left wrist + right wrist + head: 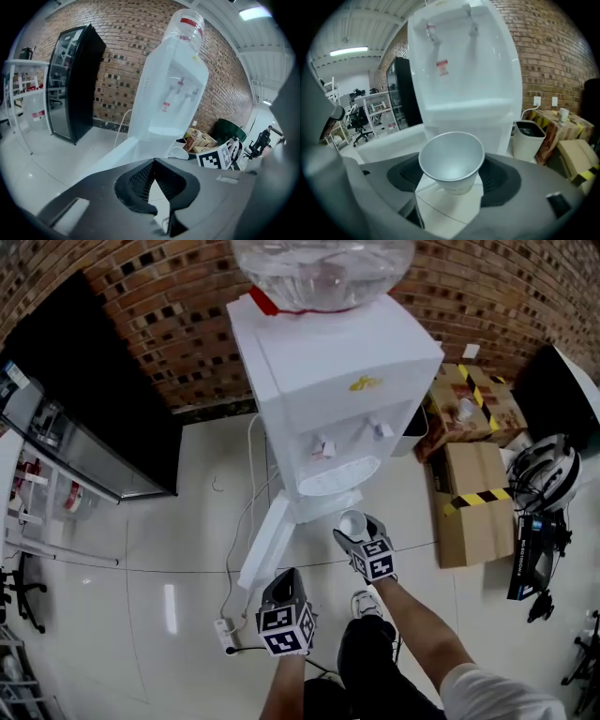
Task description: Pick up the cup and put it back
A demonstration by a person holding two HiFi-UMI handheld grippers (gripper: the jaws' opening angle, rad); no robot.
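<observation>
White cup (451, 159) upright, mouth up, axis vertical, clamped in right tool (452, 182)

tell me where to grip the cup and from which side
Across the tapered side wall below the rim, coming in from the side, as the right gripper does now: the cup stands upright, mouth up, so opposite walls suit the jaws.

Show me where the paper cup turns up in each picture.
Head view: cup just below centre, held in the right gripper.
Left gripper view: cup low, right of centre.
Right gripper view: cup dead centre, between the jaws.
Shared landmark: the white water dispenser behind it.
</observation>
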